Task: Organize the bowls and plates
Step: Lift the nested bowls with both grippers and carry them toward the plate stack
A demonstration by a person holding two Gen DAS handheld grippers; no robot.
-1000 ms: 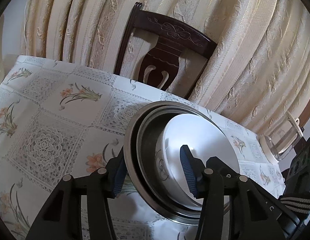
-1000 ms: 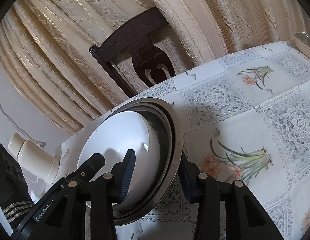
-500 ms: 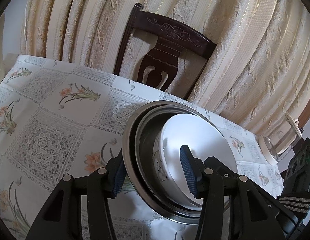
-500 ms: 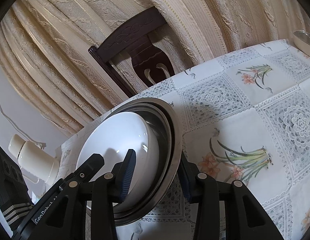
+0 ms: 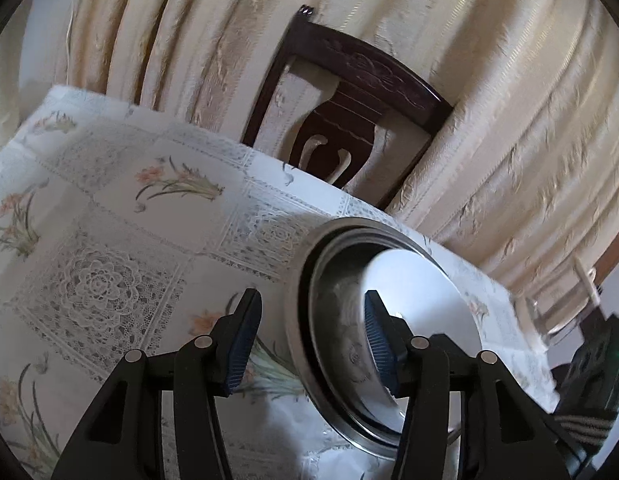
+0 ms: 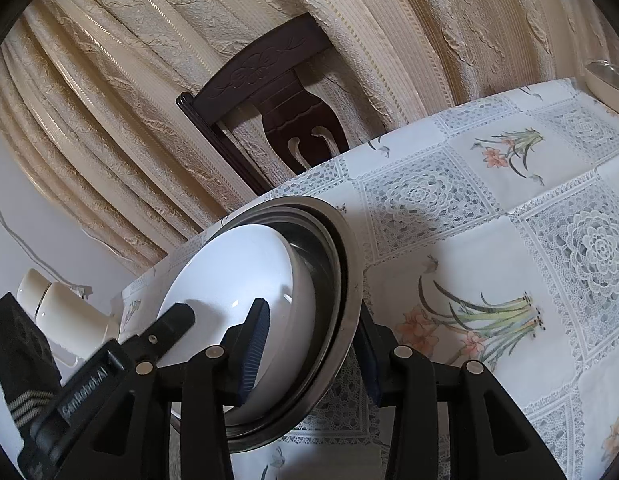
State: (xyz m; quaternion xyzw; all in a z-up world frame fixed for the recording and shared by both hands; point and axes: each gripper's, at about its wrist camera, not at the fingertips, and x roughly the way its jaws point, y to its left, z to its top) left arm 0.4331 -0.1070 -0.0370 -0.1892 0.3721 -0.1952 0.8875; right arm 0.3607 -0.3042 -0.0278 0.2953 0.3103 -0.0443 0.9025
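Left wrist view: stacked bowls being released on surface

Left wrist, left to right: floral lace cloth on the surface, then left hand-held gripper spread wide. Its outer pad stands clear of the steel bowl; the inner pad sits over the white bowl nested inside it. No visible clamp on either rim. Frame is blurred, so contact is uncertain. Dark chair and curtain behind.

Right wrist, left to right: white bowl inside steel bowl, with the right hand-held gripper straddling the near rims, one pad inside and one outside. Pads look close to the rims, but I can't tell if they're pinching or just loose around them.

Step, my read: nested stack is set on the surface, release phase. Next move: confirm the stack sits flat, open the right side fully, back both out without dragging the rim.
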